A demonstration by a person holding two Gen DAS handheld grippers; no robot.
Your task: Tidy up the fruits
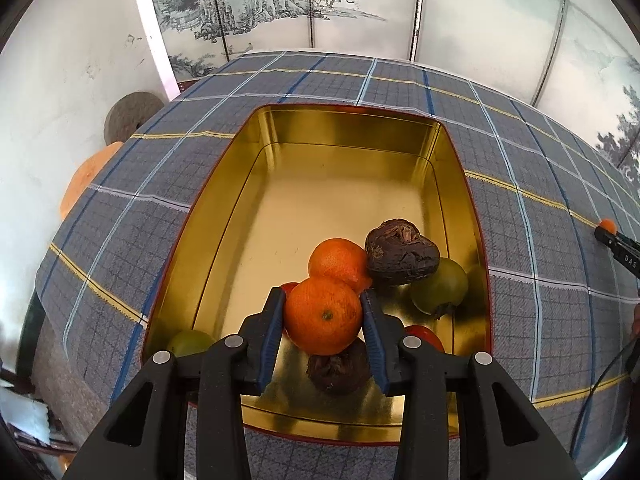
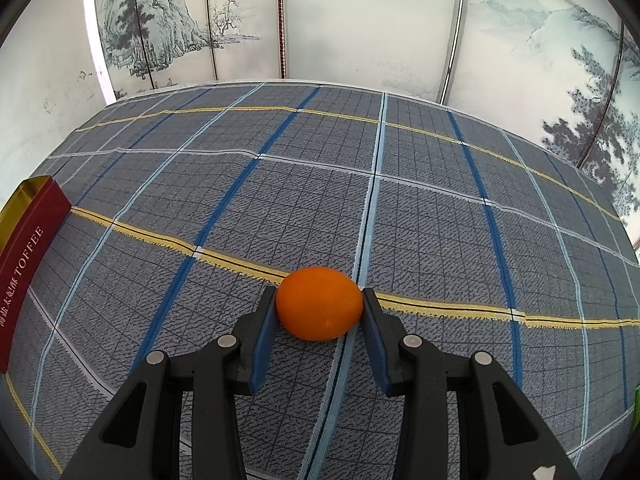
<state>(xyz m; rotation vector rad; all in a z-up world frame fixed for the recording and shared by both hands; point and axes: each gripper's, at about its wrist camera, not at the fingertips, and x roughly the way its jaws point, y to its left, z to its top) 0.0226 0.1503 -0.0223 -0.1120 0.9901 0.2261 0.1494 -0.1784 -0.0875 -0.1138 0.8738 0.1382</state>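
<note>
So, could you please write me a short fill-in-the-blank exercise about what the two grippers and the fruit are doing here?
1. The left gripper is shut on a round ____ fruit above the gold-lined rectangular tin.
2. The right gripper grips a smooth orange fruit over the checked ____.
3. The wrinkled dark brown fruit lies ____ the tin.
4. White lettering on the tin's red side reads ____.

Missing words: orange; tablecloth; inside; TOFFEE

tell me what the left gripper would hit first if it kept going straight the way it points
Probably the dark wrinkled fruit just beneath the orange that the left gripper clamps, inside the gold tin; depth is hard to judge.
</note>
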